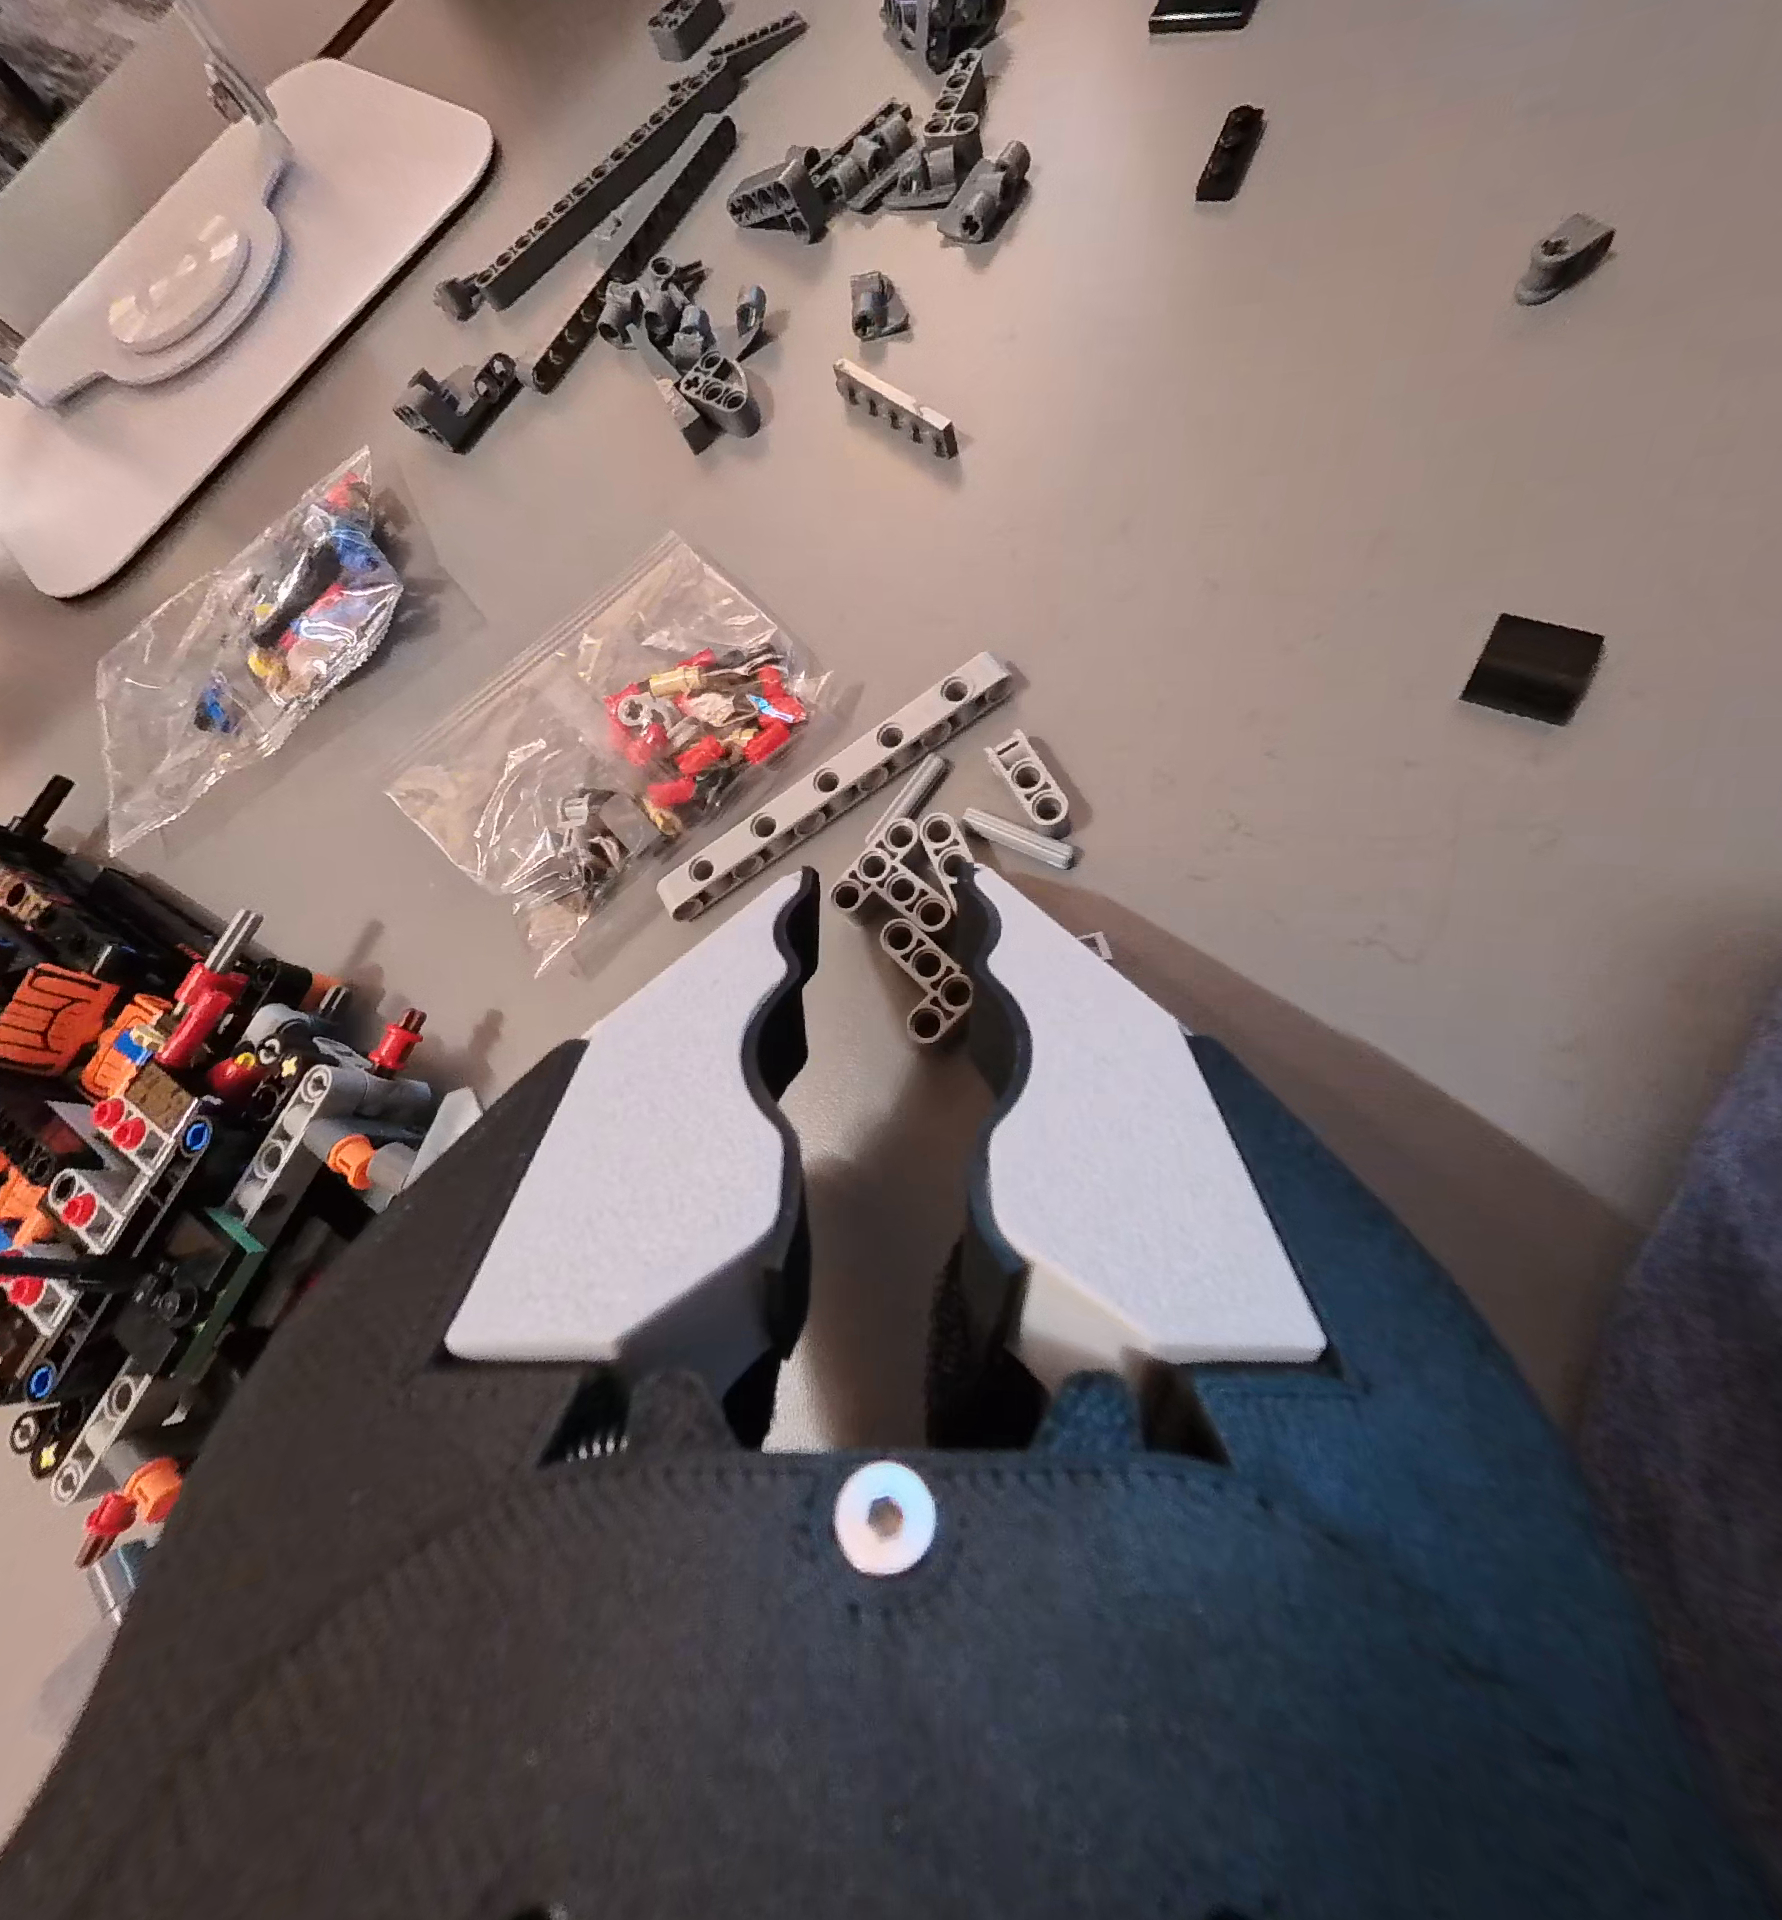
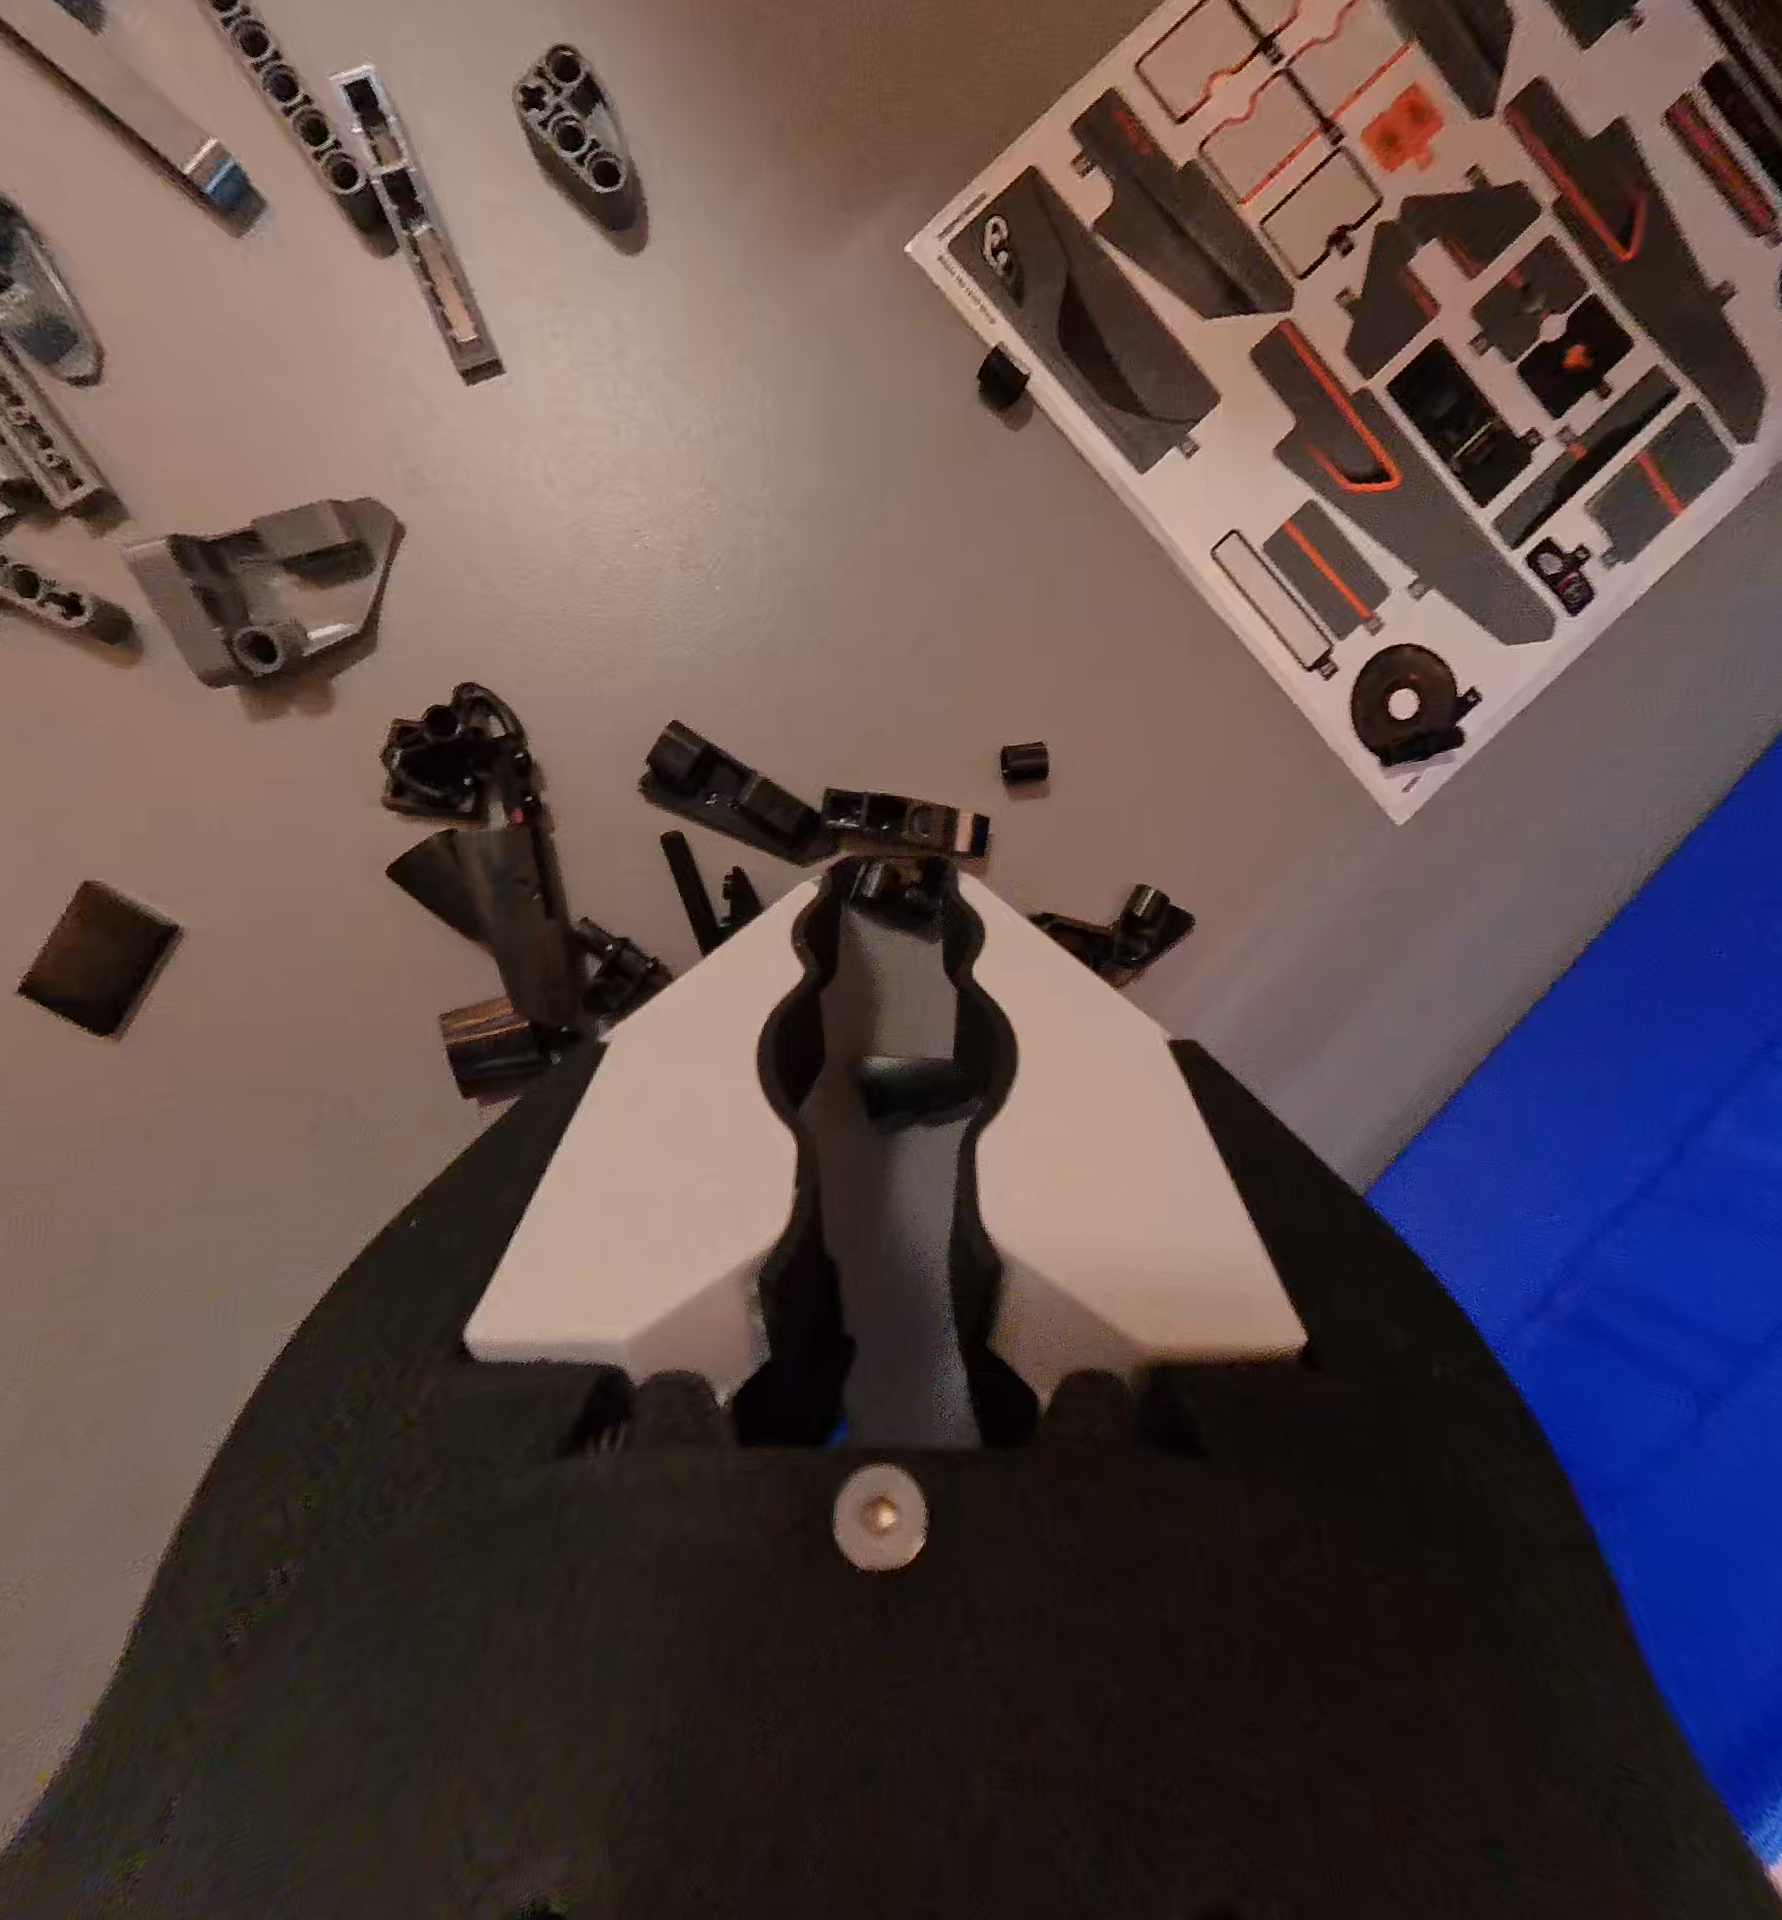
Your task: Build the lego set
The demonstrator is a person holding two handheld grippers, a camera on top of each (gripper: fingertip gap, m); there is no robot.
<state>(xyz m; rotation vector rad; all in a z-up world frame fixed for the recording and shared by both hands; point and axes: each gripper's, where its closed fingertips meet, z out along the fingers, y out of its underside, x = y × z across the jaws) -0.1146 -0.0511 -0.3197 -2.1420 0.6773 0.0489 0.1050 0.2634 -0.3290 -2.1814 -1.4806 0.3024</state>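
In the left wrist view my left gripper is open and empty, low over the table. Its tips flank a small cluster of light grey angled liftarms. A long light grey beam and short grey axles lie just beyond. The partly built orange, black and red model stands at the left. In the right wrist view my right gripper is open over a scatter of black parts. A black brick lies just past its tips, and a small black part shows in the gap between the fingers.
Two clear bags of small parts, a dark grey parts pile and a white stand base lie on the table. A sticker sheet, a grey panel, a black tile and a blue surface are near the right gripper. Tip to tip, the grippers are about 40 cm apart. The black tile is closer to my right gripper, around 12 cm from its tips; the left tips are 25 cm off.
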